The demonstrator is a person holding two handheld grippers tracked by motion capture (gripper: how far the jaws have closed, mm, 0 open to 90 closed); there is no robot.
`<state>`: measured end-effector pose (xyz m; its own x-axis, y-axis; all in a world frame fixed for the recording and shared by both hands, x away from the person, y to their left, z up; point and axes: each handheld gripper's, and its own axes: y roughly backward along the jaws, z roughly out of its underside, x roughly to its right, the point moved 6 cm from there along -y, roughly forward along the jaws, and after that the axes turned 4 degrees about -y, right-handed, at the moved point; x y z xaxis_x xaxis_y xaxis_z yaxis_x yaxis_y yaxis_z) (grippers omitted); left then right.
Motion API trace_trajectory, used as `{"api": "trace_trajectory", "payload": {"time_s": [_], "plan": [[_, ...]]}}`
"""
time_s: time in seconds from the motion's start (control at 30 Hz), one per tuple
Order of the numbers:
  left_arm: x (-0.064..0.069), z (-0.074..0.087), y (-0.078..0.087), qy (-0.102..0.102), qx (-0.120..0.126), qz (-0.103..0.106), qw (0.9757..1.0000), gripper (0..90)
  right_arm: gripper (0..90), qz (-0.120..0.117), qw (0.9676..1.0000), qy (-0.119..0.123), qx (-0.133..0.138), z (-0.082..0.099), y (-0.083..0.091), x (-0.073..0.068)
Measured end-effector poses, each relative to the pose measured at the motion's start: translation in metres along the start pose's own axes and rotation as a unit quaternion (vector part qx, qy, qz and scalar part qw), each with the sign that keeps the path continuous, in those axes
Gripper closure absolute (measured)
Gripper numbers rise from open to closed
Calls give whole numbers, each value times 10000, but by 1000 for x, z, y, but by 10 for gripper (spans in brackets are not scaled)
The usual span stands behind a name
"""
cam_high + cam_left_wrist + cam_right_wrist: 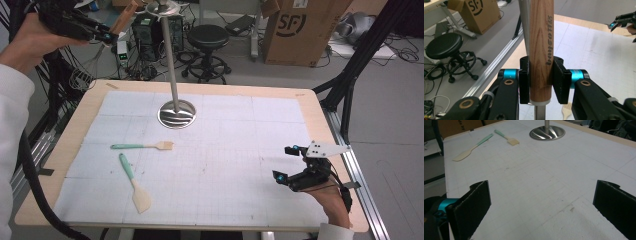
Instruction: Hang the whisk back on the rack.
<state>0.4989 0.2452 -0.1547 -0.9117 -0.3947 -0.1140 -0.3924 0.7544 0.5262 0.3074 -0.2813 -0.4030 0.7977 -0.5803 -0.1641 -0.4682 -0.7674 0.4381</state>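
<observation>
Evidently the step in hand is carrying a utensil to the stand: the left gripper (102, 36) is raised at the far left, past the far-left corner of the worktop (60, 150), and is clenched on a wooden handle (541, 45), its two pads pressing the handle from both sides. A wire whisk head (85, 67) seems to hang below that handle, though it is thin and hard to read. The top disc of the metal stand (172, 60) sits just to the right of the raised handle, so the next move probably calls for bringing the handle's end up to the disc and hooking or hanging it there; whether the disc has hooks I cannot tell.

The right gripper (287, 164) rests released at the near right, jaws wide apart with nothing between them.

On the white mat, left of centre, lie a green-handled brush (145, 146) and a green-handled spatula (134, 182), near each other but apart. Both lie well below the carrying path, so only the stand's own post stands close to the handle.
</observation>
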Motion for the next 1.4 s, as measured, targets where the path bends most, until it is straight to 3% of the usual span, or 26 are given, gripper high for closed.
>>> {"api": "trace_trajectory", "payload": {"time_s": [0.63,1.07,1.4], "plan": [[-14,7,-6,87,-60,-9,9999,704,1,6,10000,30,-76,1,-2,0],[-12,7,-15,52,-136,104,9998,705,1,3,10000,10,-87,2,-3,1],[-4,4,-24,-28,-190,261,9995,705,1,-20,9999,-6,-122,3,-4,1]]}}
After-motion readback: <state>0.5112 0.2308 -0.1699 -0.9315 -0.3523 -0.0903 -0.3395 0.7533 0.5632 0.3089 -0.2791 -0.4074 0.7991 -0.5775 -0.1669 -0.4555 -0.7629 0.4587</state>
